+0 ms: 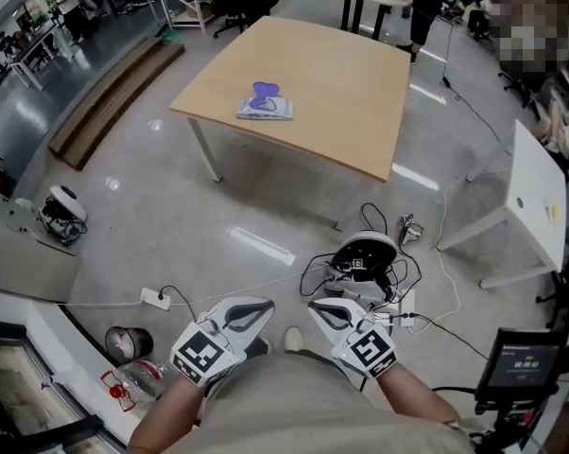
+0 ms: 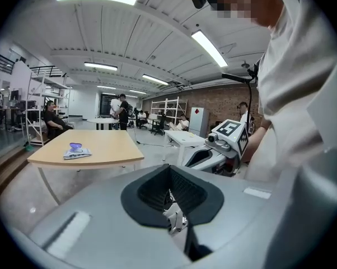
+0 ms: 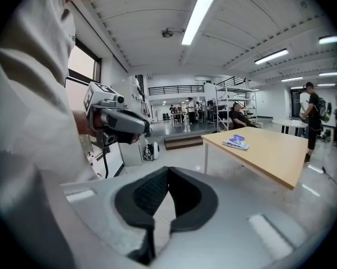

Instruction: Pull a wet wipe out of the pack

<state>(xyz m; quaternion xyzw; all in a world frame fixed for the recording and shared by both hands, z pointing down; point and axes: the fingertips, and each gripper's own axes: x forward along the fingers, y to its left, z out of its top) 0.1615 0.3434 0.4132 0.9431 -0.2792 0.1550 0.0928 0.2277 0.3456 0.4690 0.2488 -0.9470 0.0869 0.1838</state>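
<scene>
- Head view: the wet wipe pack (image 1: 265,105) lies on the surface (image 1: 341,93) by its near edge, toward the left corner. It is well apart from the left gripper (image 1: 250,312) and right gripper (image 1: 326,311), which are tucked at the person's waist, so the approach has probably not begun.
- Left gripper view: the jaws are clenched tip to tip and hold nothing. The pack's print is too small to read.
- Right gripper view: the jaws are likewise pressed together and empty, with the pack far ahead.

No legible text, monitor (image 1: 527,362) characters seemingly too small to read

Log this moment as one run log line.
left claw: shut, empty | right claw: shut, empty | wipe pack: on table, untouched, far ahead | status: not started
</scene>
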